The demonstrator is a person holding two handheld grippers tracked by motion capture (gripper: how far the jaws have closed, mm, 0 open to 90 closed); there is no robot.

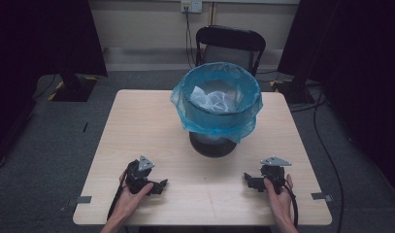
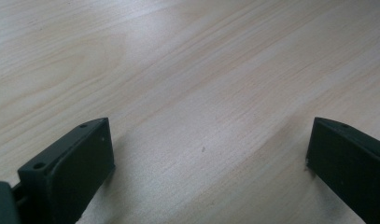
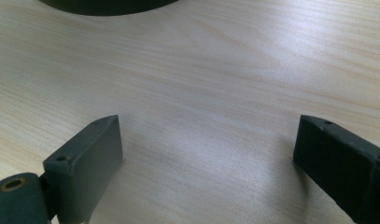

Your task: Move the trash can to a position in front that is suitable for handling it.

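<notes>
Nearest me, my two hands come in over the front edge of the pale wooden counter (image 1: 137,126), each holding a claw low on the surface. My left hand (image 1: 129,196) holds the left claw (image 1: 161,186) at the front left, its jaws pointing inward toward the middle of the counter. In the left gripper view I see that claw (image 2: 208,154) spread wide, with bare wood grain between the two black jaws and nothing pinched.

My right hand (image 1: 278,194) holds the right claw (image 1: 247,180) at the front right, also pointing inward, well apart from the left one. A grey three-cornered plate sits on top of each. In the right gripper view the right claw (image 3: 208,149) is likewise spread wide over bare wood, holding nothing, and a dark curved base edge (image 3: 108,5) shows at the top.

Farther in, past both claws and near the middle of the counter, stands a round bin (image 1: 212,143) on a dark base, upright, lined with a blue plastic bag (image 1: 219,116) folded over its rim. Crumpled pale material (image 1: 212,101) lies inside it.

Beyond the counter's far edge I see a black folding chair (image 1: 230,46) against the wall, and a wall socket (image 1: 191,6) above it.
</notes>
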